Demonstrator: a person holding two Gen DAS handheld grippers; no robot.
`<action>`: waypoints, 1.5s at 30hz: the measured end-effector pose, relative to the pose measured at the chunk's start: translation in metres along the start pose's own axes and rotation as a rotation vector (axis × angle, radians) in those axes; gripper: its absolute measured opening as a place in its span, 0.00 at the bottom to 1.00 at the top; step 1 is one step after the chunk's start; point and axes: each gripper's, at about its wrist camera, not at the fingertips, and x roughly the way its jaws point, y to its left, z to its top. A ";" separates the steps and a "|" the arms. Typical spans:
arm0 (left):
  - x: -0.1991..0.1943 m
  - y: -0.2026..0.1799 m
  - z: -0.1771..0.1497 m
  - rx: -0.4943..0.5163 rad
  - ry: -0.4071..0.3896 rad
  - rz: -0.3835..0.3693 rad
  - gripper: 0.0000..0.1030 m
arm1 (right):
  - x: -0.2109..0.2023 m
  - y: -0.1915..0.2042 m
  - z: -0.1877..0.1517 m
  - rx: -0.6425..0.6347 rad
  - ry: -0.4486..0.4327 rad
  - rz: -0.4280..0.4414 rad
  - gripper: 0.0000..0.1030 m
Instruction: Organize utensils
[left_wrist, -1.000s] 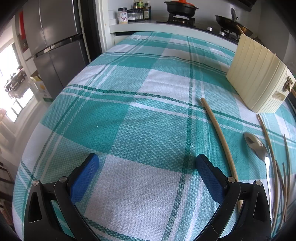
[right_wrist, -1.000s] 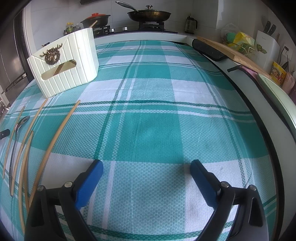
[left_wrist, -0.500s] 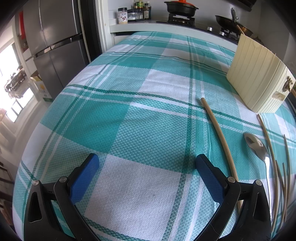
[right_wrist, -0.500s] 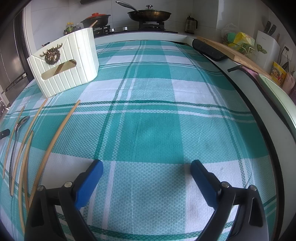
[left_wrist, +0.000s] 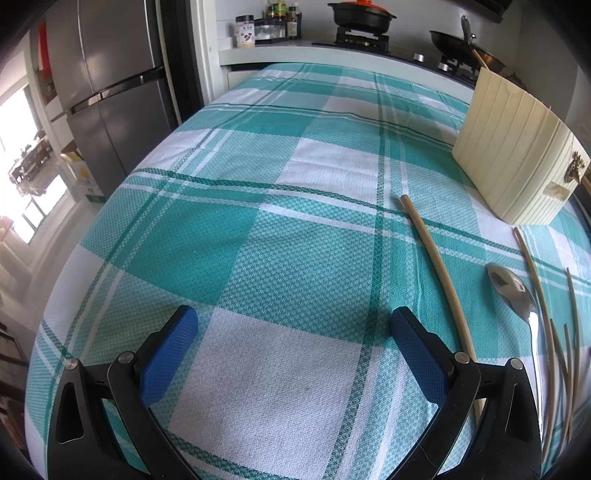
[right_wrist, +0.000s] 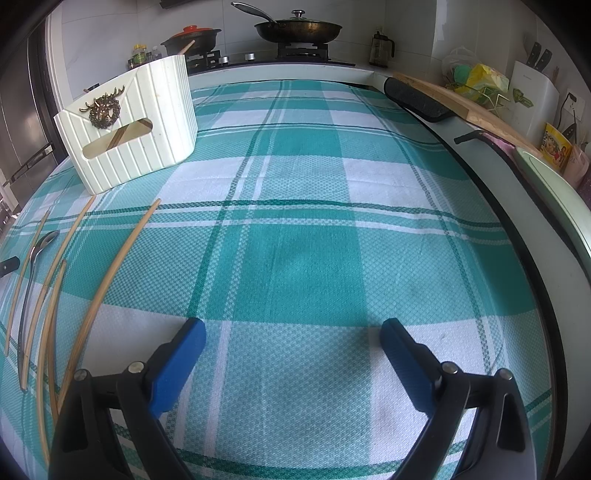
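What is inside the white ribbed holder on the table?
Through the slot of the white ribbed holder a wooden stick leans diagonally, its tip rising above the rim. The walls hide everything else inside.

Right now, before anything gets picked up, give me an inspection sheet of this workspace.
Surface: teal and white checked tablecloth, flat, covering the table.
Job's things: cream ribbed utensil holder upright, one chopstick already inside; loose bamboo chopsticks and a metal spoon lying flat on the cloth, between the two grippers.
Clutter: nothing seen on the cloth beyond these.
Grippers: left gripper and right gripper both empty, jaws wide apart.
Cables: nothing seen.
Surroundings: refrigerator; frying pan and red-lidded pot on the stove; knife block on the counter.
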 end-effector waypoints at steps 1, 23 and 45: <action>0.000 0.000 0.000 0.000 0.000 0.000 1.00 | 0.000 0.000 0.000 -0.001 0.000 -0.001 0.95; -0.001 0.001 0.000 0.000 0.000 -0.001 1.00 | 0.003 0.002 0.001 -0.014 0.007 0.016 1.00; -0.001 0.001 0.000 -0.001 0.000 -0.001 1.00 | 0.001 0.001 0.000 -0.017 0.006 0.017 1.00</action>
